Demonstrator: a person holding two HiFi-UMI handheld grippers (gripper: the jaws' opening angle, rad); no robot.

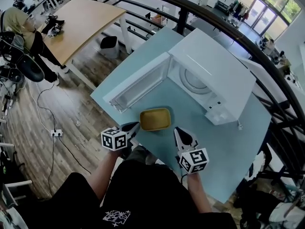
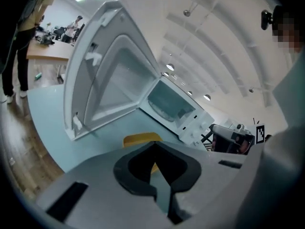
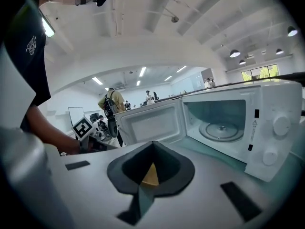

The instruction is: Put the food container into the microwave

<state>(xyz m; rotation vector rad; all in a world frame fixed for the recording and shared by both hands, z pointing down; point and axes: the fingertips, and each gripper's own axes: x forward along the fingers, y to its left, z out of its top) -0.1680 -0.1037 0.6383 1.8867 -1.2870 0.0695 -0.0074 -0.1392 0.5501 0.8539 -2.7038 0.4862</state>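
Note:
The yellow food container point(image 1: 155, 119) sits on the teal table point(image 1: 224, 151), just in front of the white microwave point(image 1: 217, 66). The microwave door point(image 1: 138, 86) is swung wide open to the left, and the glass turntable point(image 1: 194, 81) shows inside. My left gripper point(image 1: 135, 126) is shut, with its tip by the container's near left corner. On the near right side my right gripper point(image 1: 177, 131) is shut too, a little short of the container. The left gripper view shows the container point(image 2: 140, 138) over the shut jaws. The right gripper view shows the container point(image 3: 151, 175) and the cavity point(image 3: 221, 123).
A dark railing point(image 1: 200, 13) curves behind the table. A wooden table point(image 1: 81, 25) and a black bin point(image 1: 108, 46) stand at the back left, with a person point(image 1: 21, 27) beside them. The teal table's left edge drops to a wood floor point(image 1: 71, 123) with cables.

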